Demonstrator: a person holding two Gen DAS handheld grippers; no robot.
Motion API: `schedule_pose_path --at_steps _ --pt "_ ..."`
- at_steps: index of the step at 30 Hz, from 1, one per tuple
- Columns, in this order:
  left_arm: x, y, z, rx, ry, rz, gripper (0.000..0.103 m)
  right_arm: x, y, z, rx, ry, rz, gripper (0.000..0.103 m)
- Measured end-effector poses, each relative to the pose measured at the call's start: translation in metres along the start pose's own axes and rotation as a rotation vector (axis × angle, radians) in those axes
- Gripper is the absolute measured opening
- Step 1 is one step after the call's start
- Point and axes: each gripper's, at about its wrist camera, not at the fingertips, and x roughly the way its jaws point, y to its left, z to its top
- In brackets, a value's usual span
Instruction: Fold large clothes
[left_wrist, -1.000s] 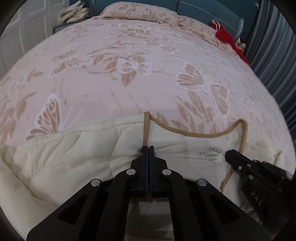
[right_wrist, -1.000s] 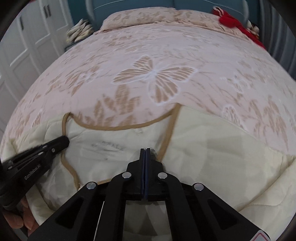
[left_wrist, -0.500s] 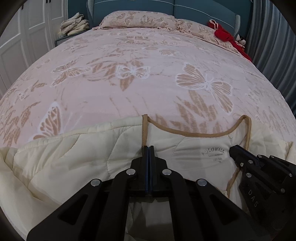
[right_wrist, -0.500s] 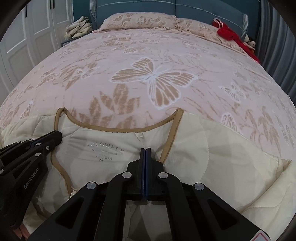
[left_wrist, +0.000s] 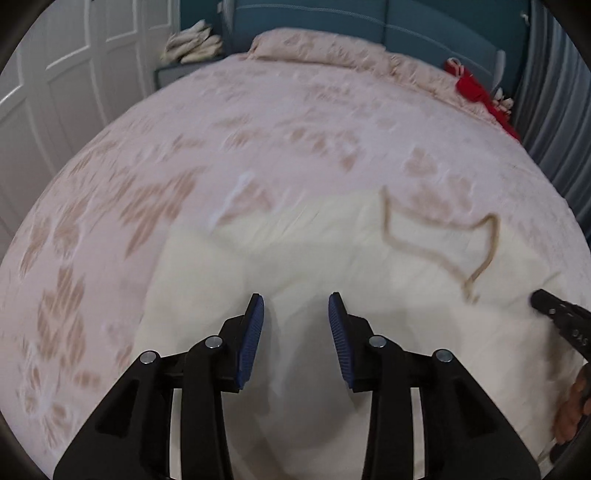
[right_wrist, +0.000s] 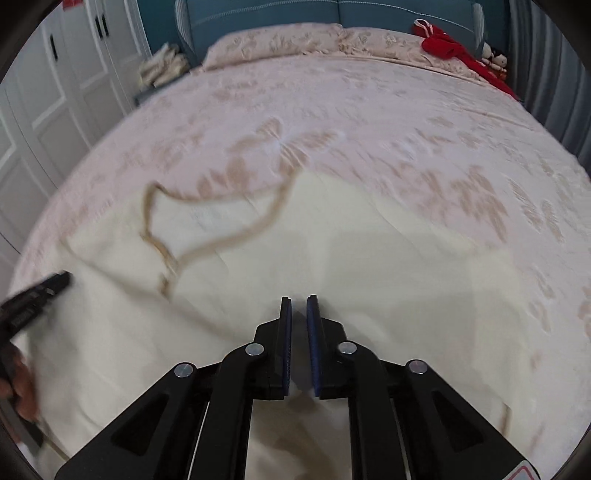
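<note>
A cream quilted garment with tan trim at its neckline (left_wrist: 439, 240) lies spread on the bed, collar toward the headboard; it also shows in the right wrist view (right_wrist: 332, 258). My left gripper (left_wrist: 295, 306) is open and empty above the garment's left part. My right gripper (right_wrist: 298, 304) is slightly open, holding nothing, above the garment's middle. The right gripper's tip shows at the right edge of the left wrist view (left_wrist: 554, 314); the left gripper's tip shows at the left edge of the right wrist view (right_wrist: 44, 288). Both views are motion-blurred.
The pink butterfly-print bedspread (right_wrist: 369, 122) covers the bed. Pillows (right_wrist: 280, 40) lie at the blue headboard (right_wrist: 258, 14). A red item (right_wrist: 447, 46) lies at the back right. White wardrobe doors (left_wrist: 55, 74) stand left, folded cloth (left_wrist: 192, 44) on a nightstand, and grey curtains (left_wrist: 554, 92) right.
Both grippers have opened and let go of the garment's collar, then pulled back and apart. The garment now lies flat on the bed.
</note>
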Motion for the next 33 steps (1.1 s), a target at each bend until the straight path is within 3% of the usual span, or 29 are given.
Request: schedule_pose_path --at_steps 12,16,22,29,30,33 --pt "-0.060 0.048 -0.077 0.005 0.031 0.110 0.035 -0.083 -0.119 -0.092 0.244 0.018 -0.120 0.003" --pt "-0.093 0.056 -0.107 0.000 0.046 0.107 0.035 -0.132 -0.117 -0.124 0.222 -0.014 -0.082 0.011" --pt "-0.139 0.058 -0.170 -0.083 0.118 -0.021 0.035 -0.187 -0.070 -0.202 0.096 0.018 -0.009 0.011" --pt "-0.192 0.078 -0.245 -0.219 0.132 -0.114 0.038 -0.232 -0.074 -0.286 0.117 0.036 -0.019 0.046" --pt "-0.202 0.084 -0.256 -0.236 0.127 -0.115 0.042 -0.237 -0.080 -0.297 0.127 0.038 -0.031 0.052" --pt "-0.227 0.100 -0.282 -0.284 0.088 -0.130 0.054 -0.247 -0.101 -0.323 0.173 0.046 -0.077 0.058"
